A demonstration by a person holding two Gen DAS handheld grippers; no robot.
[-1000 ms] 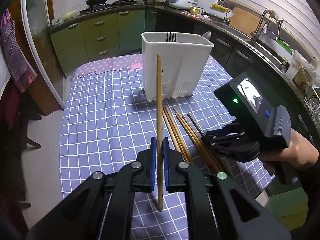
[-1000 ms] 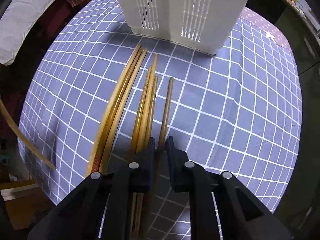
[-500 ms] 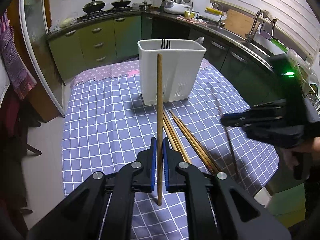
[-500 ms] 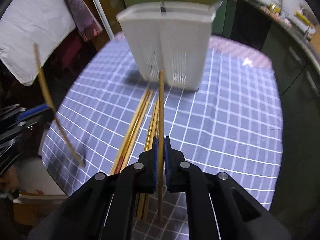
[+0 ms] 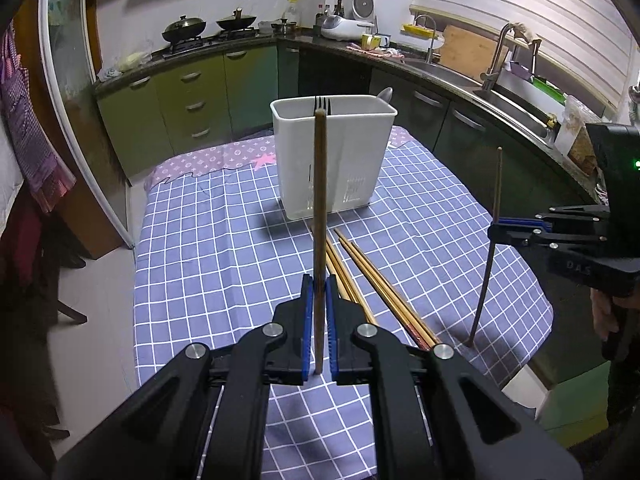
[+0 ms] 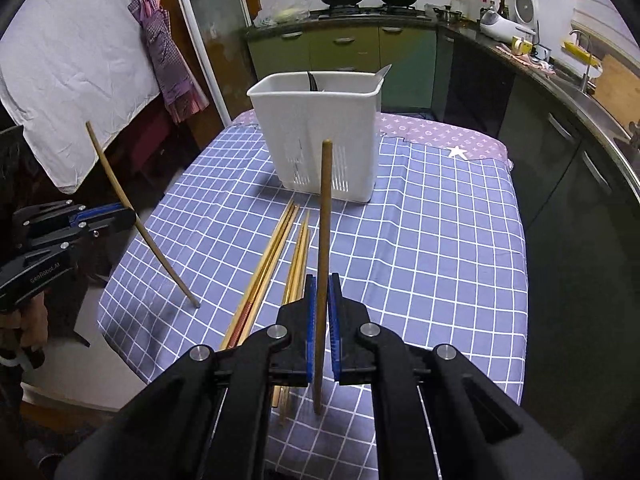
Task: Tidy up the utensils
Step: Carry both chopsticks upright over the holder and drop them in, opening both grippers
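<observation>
Now the right hand-held gripper (image 6: 320,328), clamped on a chopstick (image 6: 324,240) like the left hand-held gripper (image 5: 318,328), has lifted it toward the white caddy (image 6: 320,136) for dropping in.

Green kitchen cabinets (image 5: 224,92), dark counter (image 5: 460,80), sink (image 5: 516,104).

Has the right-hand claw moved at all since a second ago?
Yes. The right claw has lifted its chopstick off the tablecloth, rising clear of the chopsticks left lying there.

Premises: a home kitchen. Evidence: green cabinets (image 5: 188,96), woks on a gas hob (image 5: 208,24), sink with faucet (image 5: 500,60), rice cooker (image 5: 340,26).
</observation>
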